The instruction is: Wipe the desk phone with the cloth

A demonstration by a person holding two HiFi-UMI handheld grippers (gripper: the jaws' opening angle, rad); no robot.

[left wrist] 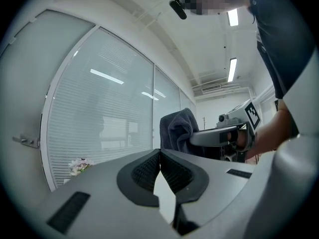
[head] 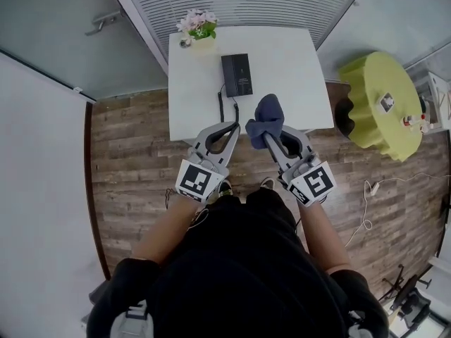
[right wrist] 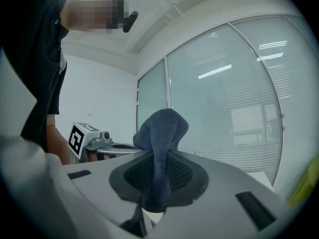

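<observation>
Two grippers are held out in front of us, side by side, at the near edge of the white desk [head: 282,62]. The right gripper [head: 272,139] has its fingers squeezed tight on the dark blue cloth [head: 266,117]. The cloth sticks up out of them in a soft bunch. The left gripper [head: 229,127] has its fingers pressed together, and nothing is between them.

The desk phone [head: 237,74] lies flat near the middle of the desk, a little past the grippers. The cloth is not touching it.

We think the wiping has not started yet. We have the cloth and now need to bring it to the phone. For that, the right gripper should go forward and down until the cloth rests on top of the phone, and then rub. The phone might slide, so the left gripper may have to steady it.

Our arms are bent, and both grippers point forward and tip up a bit.
</observation>
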